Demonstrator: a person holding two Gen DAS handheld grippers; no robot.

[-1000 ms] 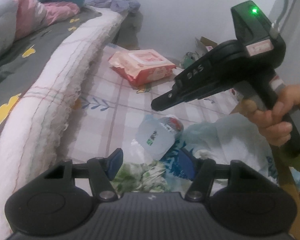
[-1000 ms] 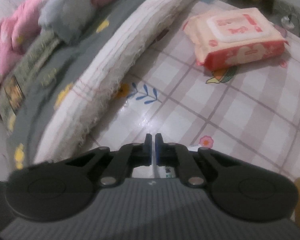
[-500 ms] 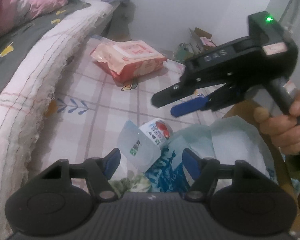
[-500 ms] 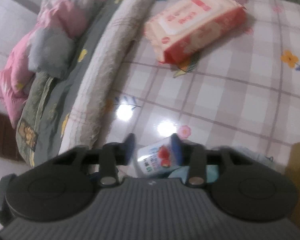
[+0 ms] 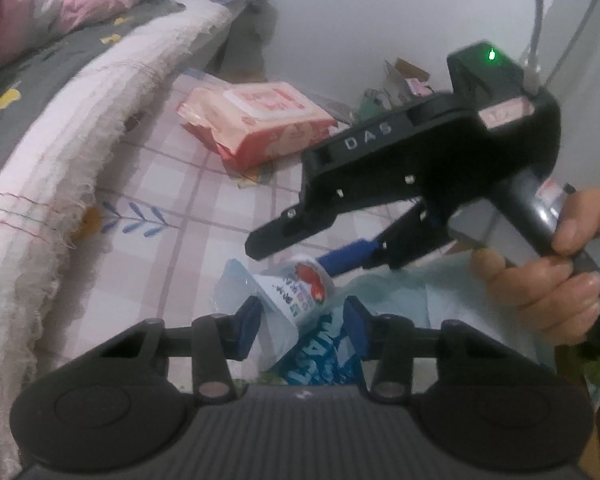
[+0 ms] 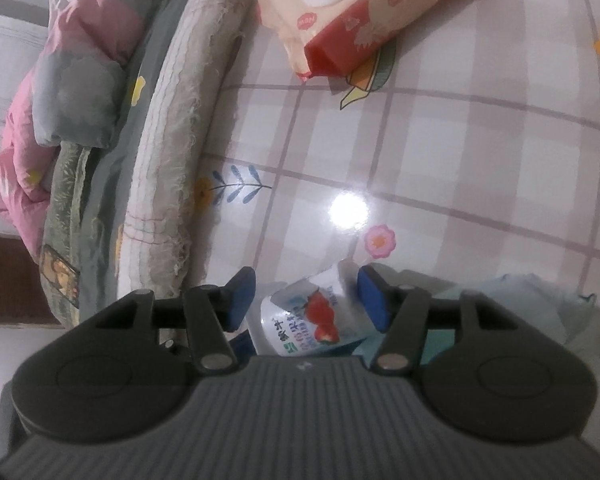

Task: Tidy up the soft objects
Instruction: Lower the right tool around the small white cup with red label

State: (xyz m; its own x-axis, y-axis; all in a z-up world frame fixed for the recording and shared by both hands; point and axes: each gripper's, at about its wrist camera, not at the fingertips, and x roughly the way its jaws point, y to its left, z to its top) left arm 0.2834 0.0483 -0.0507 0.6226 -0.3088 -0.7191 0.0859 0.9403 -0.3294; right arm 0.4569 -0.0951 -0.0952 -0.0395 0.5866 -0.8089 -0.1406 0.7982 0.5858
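Observation:
A white pouch with a red strawberry print (image 5: 300, 292) lies inside a clear plastic wrap on the checked floor mat, beside a blue-and-white printed pack (image 5: 316, 354) and pale blue fabric (image 5: 400, 296). My left gripper (image 5: 302, 324) straddles the wrap, its jaws closing; the left pad touches the clear wrap and the right pad stands just off. My right gripper (image 5: 296, 254), held by a hand (image 5: 540, 284), hovers over the pouch's far end. In the right wrist view the strawberry pouch (image 6: 312, 316) sits between the right gripper's (image 6: 306, 298) opening jaws, pads not pressing.
A pink and red pack of wet wipes (image 5: 260, 124) (image 6: 364, 12) lies farther out on the mat. A bed edge with a frayed white blanket (image 5: 60, 168) (image 6: 172, 120) runs along the left. Small boxes and clutter (image 5: 400, 76) sit by the far wall.
The right gripper went from shut to open, rolled, and dropped down over the strawberry pouch. The left gripper pushed forward to the pouch and its jaws narrowed.

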